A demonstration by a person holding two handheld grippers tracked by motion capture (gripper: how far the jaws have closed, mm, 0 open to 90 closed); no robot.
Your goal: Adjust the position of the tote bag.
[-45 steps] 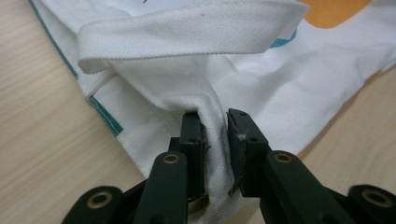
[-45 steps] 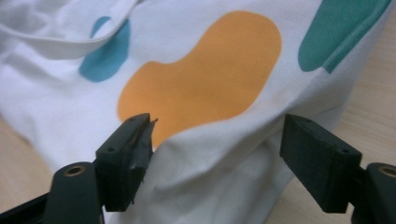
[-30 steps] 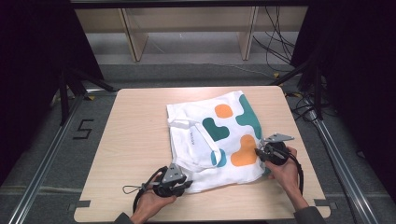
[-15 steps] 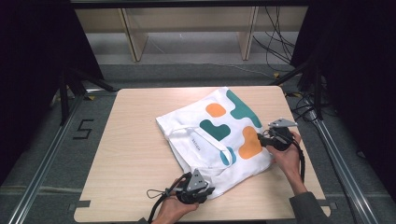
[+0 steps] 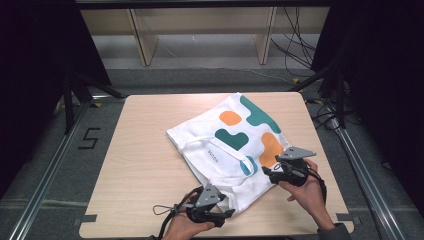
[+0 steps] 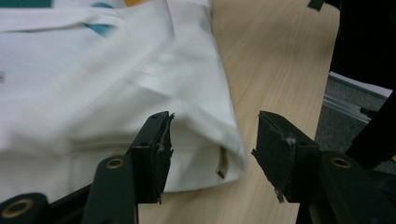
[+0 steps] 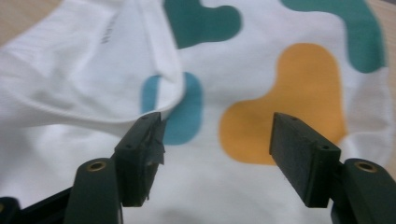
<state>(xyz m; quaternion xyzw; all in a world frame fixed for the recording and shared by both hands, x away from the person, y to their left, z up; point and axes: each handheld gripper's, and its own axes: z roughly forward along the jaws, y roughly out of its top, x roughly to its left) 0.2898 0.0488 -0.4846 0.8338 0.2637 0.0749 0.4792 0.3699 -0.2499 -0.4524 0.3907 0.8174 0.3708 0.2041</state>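
Observation:
A white tote bag (image 5: 227, 150) with green, orange and teal shapes lies skewed on the wooden table (image 5: 140, 165). Its long handle (image 5: 220, 150) lies across the top. My left gripper (image 5: 227, 211) is at the bag's near corner. Its jaws have just been opening, and in the left gripper view the left gripper (image 6: 212, 121) stands open around the bag's corner (image 6: 205, 154) without pressing it. My right gripper (image 5: 267, 174) hovers over the bag's right side by the orange patch (image 7: 285, 102). The right gripper (image 7: 217, 121) has also just been opening, with nothing between its pads.
The table's left half is bare wood. Pale shelf legs (image 5: 142, 40) stand behind the table. Cables (image 5: 300, 45) lie on the floor at the back right. Metal rails (image 5: 55, 170) run along both sides, and a "5" mark (image 5: 89, 138) is on the floor at left.
The bag has turned and shifted on the table. Both grippers have gone from shut on the bag to open. The left gripper moved right along the front edge; the right one lifted off.

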